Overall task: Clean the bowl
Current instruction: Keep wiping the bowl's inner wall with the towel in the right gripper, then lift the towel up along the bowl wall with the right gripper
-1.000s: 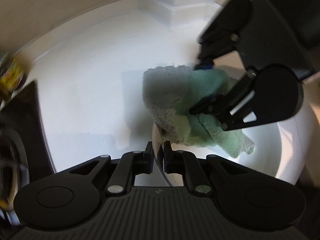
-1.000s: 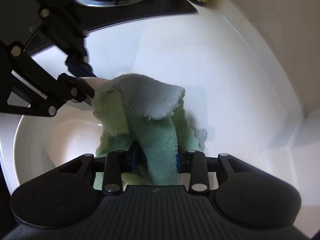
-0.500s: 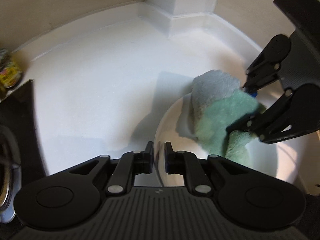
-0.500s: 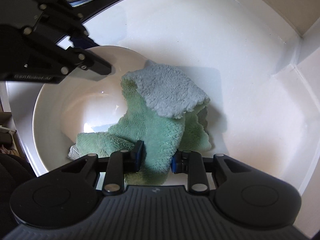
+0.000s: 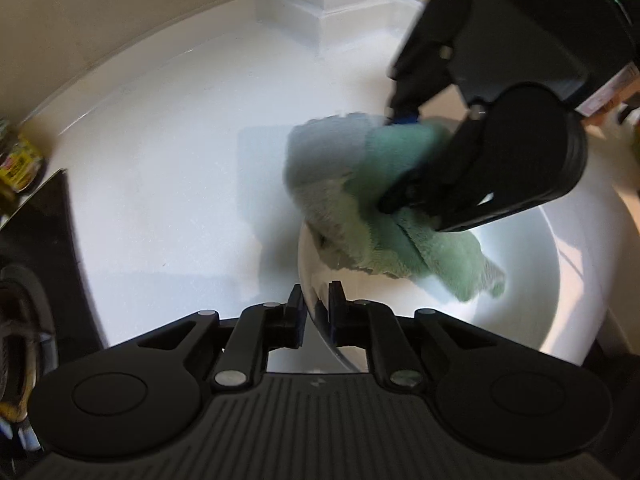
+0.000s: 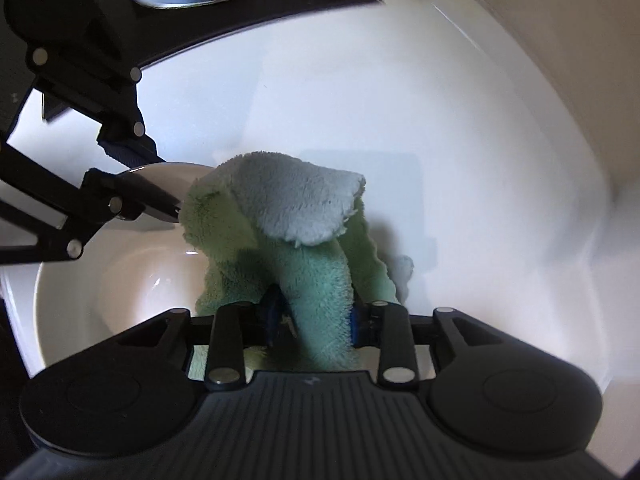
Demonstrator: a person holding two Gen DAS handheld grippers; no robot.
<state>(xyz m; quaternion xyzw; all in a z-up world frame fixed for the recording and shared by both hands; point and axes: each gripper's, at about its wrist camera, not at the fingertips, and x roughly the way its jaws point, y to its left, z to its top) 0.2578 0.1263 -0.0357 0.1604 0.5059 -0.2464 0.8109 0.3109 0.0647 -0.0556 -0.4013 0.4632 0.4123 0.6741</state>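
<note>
Left gripper (image 5: 314,312): jaws nearly closed, pinching the near rim of the white bowl (image 5: 560,300) between the two fingers. The bowl extends ahead and to the right of this gripper and rests on the white countertop (image 5: 168,184).

Right gripper (image 6: 314,316): jaws clamped on a bunched green and grey cloth (image 6: 280,216), which fills the gap between the fingers and drapes forward over the bowl's far rim. Seen from the left wrist, the cloth (image 5: 360,200) hangs from the right gripper (image 5: 396,160) into the bowl, its lower tail lying on the inner wall.

Left of the left gripper: a black hob (image 5: 44,240) edge, with a yellow-labelled jar (image 5: 18,160) beyond it, blurred. A beige wall (image 5: 100,20) bounds the countertop ahead.
</note>
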